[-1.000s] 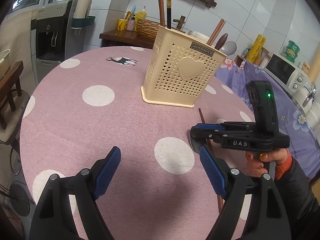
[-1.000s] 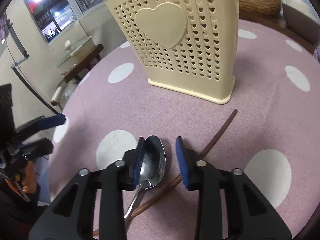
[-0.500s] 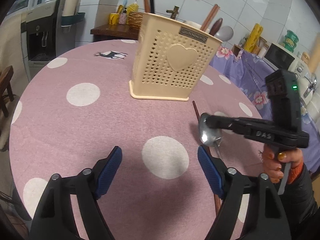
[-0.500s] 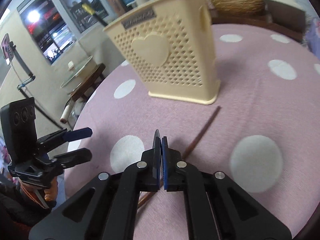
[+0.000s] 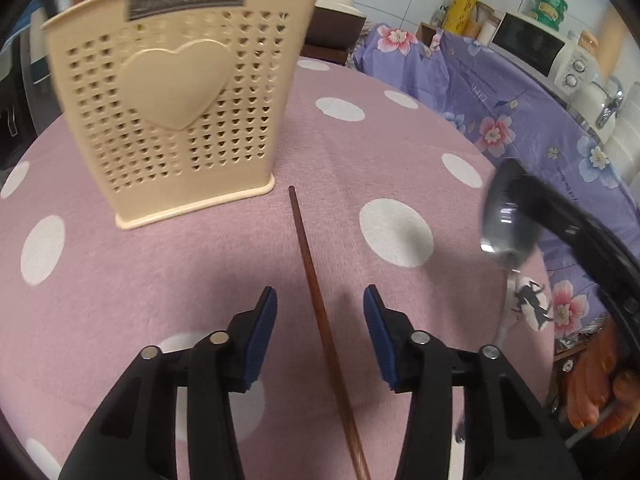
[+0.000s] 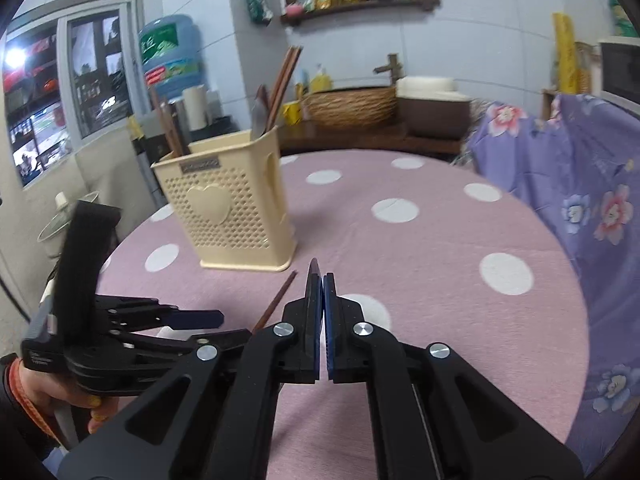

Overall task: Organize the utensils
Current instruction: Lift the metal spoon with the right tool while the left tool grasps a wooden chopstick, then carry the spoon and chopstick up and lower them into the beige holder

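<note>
A cream perforated utensil holder (image 5: pixel 160 112) (image 6: pixel 232 216) stands on the pink dotted table, with several chopsticks (image 6: pixel 282 84) sticking out of it. One brown chopstick (image 5: pixel 316 304) (image 6: pixel 276 304) lies on the cloth in front of it. My left gripper (image 5: pixel 320 336) straddles this chopstick; its jaws are closing and the blue pads are still apart from the wood. My right gripper (image 6: pixel 322 292) is shut on a metal spoon (image 5: pixel 506 232), held above the table to the right, with its bowl edge-on (image 6: pixel 313 280) between the pads.
The table's right edge meets a purple floral cloth (image 5: pixel 500 92) (image 6: pixel 580 184). Behind the table, a sideboard carries a wicker basket (image 6: pixel 352 104) and a brown pot. A water jug (image 6: pixel 170 56) and a microwave (image 5: pixel 532 46) stand further back.
My right gripper shut on the spoon and lifted it off the table. My left gripper moved in over the chopstick and its jaws narrowed.
</note>
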Demonstrator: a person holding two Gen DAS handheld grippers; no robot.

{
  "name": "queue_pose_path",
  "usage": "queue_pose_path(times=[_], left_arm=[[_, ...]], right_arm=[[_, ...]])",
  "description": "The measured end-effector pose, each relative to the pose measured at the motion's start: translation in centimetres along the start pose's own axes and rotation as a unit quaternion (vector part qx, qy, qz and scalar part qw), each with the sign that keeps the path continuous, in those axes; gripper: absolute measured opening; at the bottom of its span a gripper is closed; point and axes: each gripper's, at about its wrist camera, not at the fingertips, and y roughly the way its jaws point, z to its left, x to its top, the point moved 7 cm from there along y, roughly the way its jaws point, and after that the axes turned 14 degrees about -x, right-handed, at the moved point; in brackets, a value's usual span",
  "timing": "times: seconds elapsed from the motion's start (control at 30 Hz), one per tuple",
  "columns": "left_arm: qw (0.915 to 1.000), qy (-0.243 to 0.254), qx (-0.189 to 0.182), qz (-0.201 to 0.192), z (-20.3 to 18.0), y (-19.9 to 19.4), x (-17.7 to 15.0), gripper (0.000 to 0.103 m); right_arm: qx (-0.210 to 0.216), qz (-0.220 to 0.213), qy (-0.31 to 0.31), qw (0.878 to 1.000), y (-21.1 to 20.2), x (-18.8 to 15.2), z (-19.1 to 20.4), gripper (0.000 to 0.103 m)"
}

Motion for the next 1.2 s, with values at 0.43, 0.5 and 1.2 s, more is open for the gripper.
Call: queue_pose_path(times=[0.43,0.5,1.2], left_arm=[[0.9971,0.019,0.073,0.015,0.9,4.0,3.3,0.007],[0.9965,0.021,0.080,0.014,0.7,4.1,3.3,0.007],[0.9907,-0.006,0.008,-0.136,-0.8,-10.3,3.7,0.006]], right_arm=[[-0.031,-0.027,0.018,0.999,-1.7,-0.7,-1.1,0.003],[-0.032,-0.027,0.021,0.999,-1.7,-0.8,-1.1,0.003],[-0.042,-0.048,0.022,0.998,-3.4,0.0,-0.9,0.003]])
